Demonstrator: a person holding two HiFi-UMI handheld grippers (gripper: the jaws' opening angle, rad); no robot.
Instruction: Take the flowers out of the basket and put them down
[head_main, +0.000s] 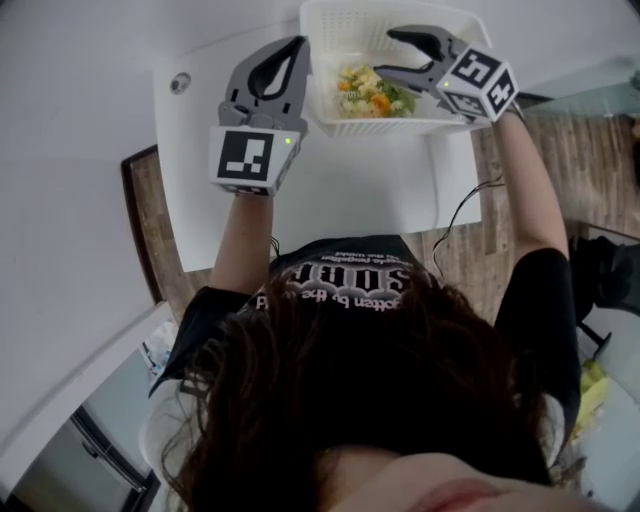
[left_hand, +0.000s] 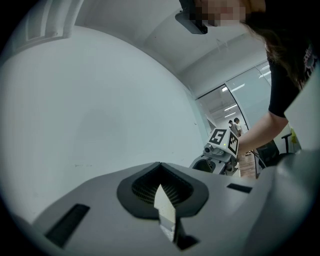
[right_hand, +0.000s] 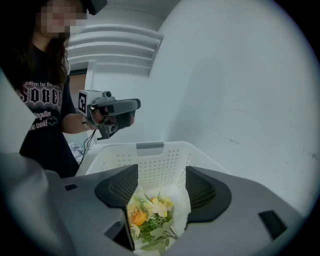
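pickup step: my right gripper (head_main: 388, 52) hangs spread over the flowers (head_main: 372, 92) lying in the basket (head_main: 380, 127). my left gripper (head_main: 296, 48) is pressed together, empty, beside it. next i'd lower and pinch the bouquet.

basket (head_main: 330, 30) top cropped, flowers (right_hand: 150, 220) partly hidden

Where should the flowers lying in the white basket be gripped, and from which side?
Probably the green stem end, not the soft blooms, coming down from above: the flowers lie low in the basket, whose tall walls block any sideways approach.
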